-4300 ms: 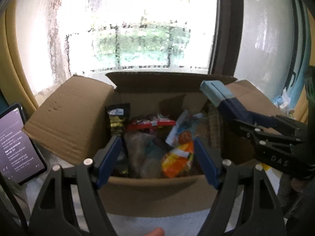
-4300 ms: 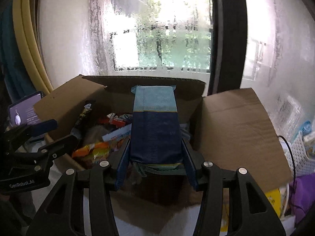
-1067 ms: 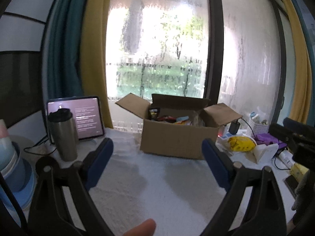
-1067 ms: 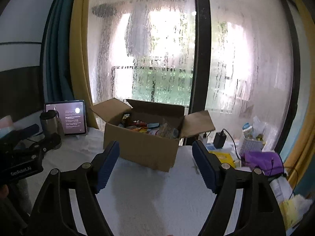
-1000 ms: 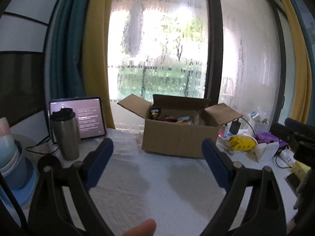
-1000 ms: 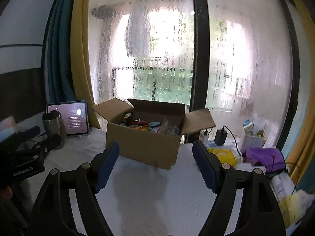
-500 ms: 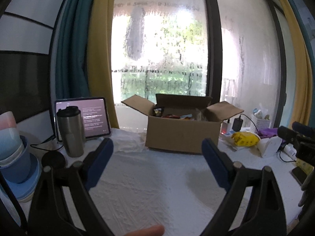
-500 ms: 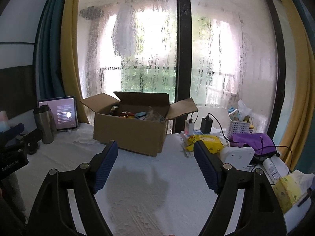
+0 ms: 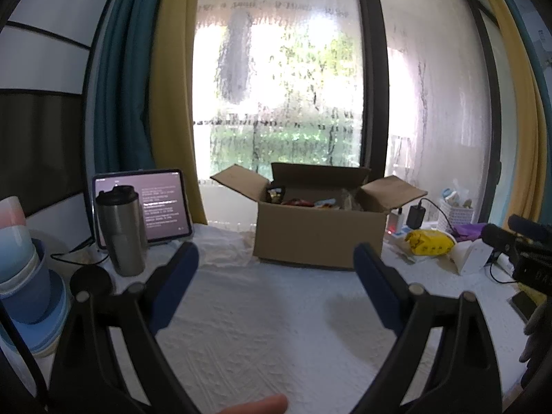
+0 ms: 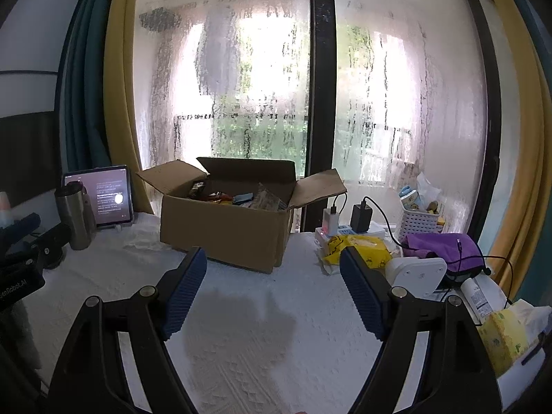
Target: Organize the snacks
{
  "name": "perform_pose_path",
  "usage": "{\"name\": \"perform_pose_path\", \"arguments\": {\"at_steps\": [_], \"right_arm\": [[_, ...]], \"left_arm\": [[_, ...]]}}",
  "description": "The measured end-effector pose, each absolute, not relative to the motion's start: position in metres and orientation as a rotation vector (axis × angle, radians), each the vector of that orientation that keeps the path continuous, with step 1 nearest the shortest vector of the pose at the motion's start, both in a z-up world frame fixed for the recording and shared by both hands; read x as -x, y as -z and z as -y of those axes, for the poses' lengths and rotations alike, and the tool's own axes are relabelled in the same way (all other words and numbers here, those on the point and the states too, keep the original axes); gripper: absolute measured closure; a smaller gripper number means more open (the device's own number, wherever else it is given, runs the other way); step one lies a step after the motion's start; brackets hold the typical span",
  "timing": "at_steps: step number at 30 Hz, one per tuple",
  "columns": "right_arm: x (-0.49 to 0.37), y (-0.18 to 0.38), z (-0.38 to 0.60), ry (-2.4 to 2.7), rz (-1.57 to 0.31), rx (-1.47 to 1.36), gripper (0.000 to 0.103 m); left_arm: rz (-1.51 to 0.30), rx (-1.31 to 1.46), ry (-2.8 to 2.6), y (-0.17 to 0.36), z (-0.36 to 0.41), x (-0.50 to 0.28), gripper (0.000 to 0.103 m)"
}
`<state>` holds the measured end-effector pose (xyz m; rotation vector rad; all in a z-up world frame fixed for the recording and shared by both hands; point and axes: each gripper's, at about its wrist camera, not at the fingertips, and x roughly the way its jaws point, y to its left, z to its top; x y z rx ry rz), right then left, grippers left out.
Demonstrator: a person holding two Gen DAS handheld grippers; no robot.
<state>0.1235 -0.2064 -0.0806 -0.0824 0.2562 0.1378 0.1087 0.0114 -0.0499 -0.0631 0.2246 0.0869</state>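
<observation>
Snacks (image 10: pixel 238 198) sit packed in an open cardboard box (image 10: pixel 224 227) at the back of the white-clothed table (image 10: pixel 241 327), close to the wet window (image 10: pixel 258 86). All four flaps stand outward. Wrappers show above the rim: red, orange, blue, one dark packet at the left corner; too small to tell brands.

Left gripper (image 9: pixel 276 258): jaws spread wide, nothing between the blue pads, only bare cloth beyond. It is held over the near part of the table, well apart from the box, which shows between the fingertips in the left wrist view. A fingertip shows at the bottom edge of that view.

Right gripper (image 10: pixel 272 262): jaws likewise released and empty, well short of the box, which lies ahead and a little left of its centre line. A soft shadow falls on the cloth between its fingers.

Left of the box: a steel tumbler (image 9: pixel 120 231) with dark lid, upright, just in front of a lit tablet (image 9: pixel 162 203) propped against the curtain. Stacked blue bowls (image 9: pixel 20 276) at the far left edge.

Right of the box: chargers (image 10: pixel 360 217) plugged into a power strip, a yellow packet (image 10: pixel 358 245), a white basket (image 10: pixel 421 220), a purple pouch (image 10: pixel 441 248), and a white device (image 10: pixel 417 270) near the right finger.
</observation>
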Motion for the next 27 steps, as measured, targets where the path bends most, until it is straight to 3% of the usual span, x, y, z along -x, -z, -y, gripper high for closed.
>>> {"name": "perform_pose_path", "arguments": {"at_steps": [27], "right_arm": [[-0.1247, 0.0858, 0.2084, -0.142, -0.264, 0.084, 0.021]], "left_arm": [[-0.238, 0.065, -0.077, 0.05, -0.0119, -0.1073, 0.011]]}}
